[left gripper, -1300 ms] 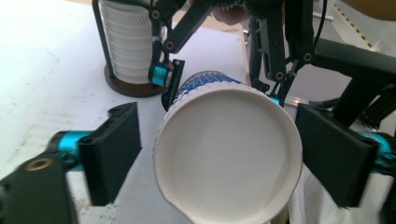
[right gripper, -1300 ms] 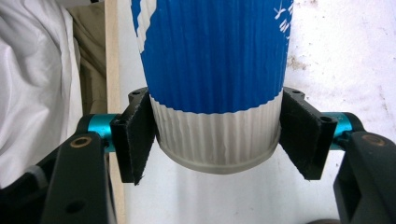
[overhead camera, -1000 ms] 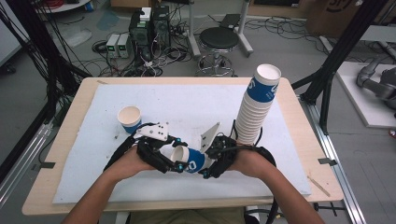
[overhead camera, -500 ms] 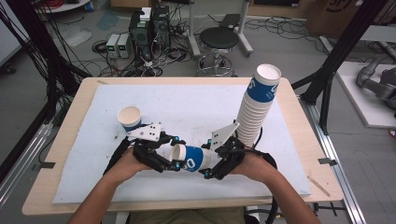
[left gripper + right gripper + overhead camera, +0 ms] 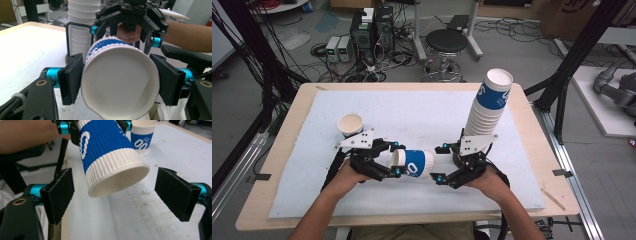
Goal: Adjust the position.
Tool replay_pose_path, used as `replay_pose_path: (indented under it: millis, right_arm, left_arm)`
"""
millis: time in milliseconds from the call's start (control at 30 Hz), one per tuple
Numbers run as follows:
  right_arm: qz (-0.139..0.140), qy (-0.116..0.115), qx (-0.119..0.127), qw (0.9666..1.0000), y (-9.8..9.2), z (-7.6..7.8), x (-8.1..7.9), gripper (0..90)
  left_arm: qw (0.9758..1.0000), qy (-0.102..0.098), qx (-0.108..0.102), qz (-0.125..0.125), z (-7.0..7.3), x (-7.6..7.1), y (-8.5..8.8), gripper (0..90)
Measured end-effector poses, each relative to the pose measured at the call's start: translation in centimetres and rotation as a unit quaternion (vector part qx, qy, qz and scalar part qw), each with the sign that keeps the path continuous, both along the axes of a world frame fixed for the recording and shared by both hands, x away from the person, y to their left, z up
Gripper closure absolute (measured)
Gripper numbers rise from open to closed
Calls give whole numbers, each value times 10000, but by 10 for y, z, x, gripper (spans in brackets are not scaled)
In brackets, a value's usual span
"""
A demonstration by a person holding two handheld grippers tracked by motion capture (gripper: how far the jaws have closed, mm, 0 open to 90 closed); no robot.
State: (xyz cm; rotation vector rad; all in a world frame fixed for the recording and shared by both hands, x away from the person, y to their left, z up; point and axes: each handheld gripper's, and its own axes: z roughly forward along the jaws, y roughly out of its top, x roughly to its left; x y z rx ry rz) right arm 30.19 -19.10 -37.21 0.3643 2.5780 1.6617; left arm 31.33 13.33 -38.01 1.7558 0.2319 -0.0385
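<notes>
So the blue-and-white ribbed paper cup (image 5: 414,163) is lying on its side in the air just above the tabletop (image 5: 422,112), near the front edge, between the two claws. The left claw (image 5: 394,162) has it pinched at the rim end; in the left gripper view both pads press on the cup's mouth, squashing it slightly out of round, and you can see right inside: nothing in it. The right claw (image 5: 443,162) has just been spreading its jaws. In the right gripper view the cup's base sits between the two pads with clear gaps on both sides, so it's let go and stands wide.

My read: this is a handover, right to left, and the left claw now has the cup on its own. Next move probably calls for the right claw to back straight off the base without bumping it, then the left one has to turn the cup upright and set it down, maybe beside the single cup (image 5: 350,124) standing on the tabletop behind the left hand (image 5: 346,176). That one is mouth up and looks empty too.

Behind the right claw there's the tall stack of cups (image 5: 487,107), nested and leaning a bit, top cup open and empty as far as I can tell.
</notes>
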Motion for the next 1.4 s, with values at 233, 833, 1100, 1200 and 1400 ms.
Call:
replay_pose_path:
  millis: [233,833,1100,1200,1400]
  right_arm:
    - [-145,82,274,9995,-9,-12,-2,163]
    - [99,307,457,9984,0,-26,-2,145]
    - [376,436,545,9969,7,-32,-2,146]
    - [419,477,579,9963,8,-33,-2,151]
    - [522,395,653,9957,6,-31,-4,204]
  left_arm:
    - [9997,-46,-225,10,-2,-1,1,299]
    - [9984,-105,-445,-321,-4,-7,-7,299]
    - [9974,-44,-528,-486,-6,-7,-11,299]
    - [9972,-23,-547,-512,-7,-7,-11,299]
    - [9967,-15,-599,-542,-7,-7,-12,303]
